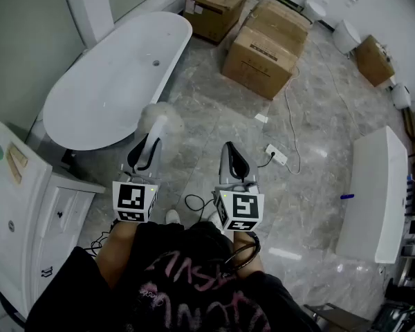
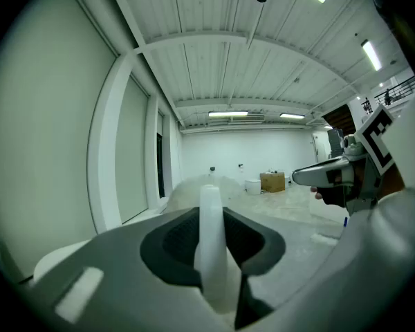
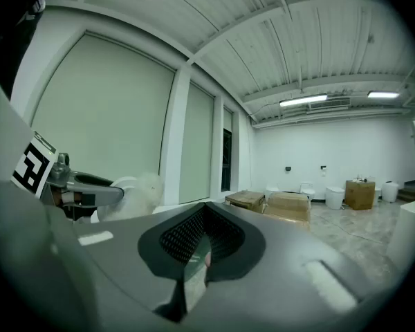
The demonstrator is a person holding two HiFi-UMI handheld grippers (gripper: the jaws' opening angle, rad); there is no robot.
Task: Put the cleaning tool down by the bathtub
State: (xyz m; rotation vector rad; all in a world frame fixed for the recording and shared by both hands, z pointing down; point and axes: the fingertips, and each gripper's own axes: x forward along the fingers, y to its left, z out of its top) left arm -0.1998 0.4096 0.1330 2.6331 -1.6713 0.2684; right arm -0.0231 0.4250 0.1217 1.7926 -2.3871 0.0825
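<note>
Placement pending: left tool [image 1: 144,158] pinches the duster [image 1: 158,118] (by its handle) above the floor [image 1: 318,185] beside the bathtub [image 1: 114,81]; right tool [image 1: 233,159] pressed together.

No lettering is legible; the pink print on the person's black shirt [image 1: 194,282] is too smeared to read.

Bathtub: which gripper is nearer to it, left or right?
Left. The left gripper, shut on the duster, is beside the bathtub end; the right gripper is farther right, over the floor.

White bathtub [image 1: 117,81], white cleaning tool [image 1: 159,120] — brown boxes [image 1: 263,47].
</note>
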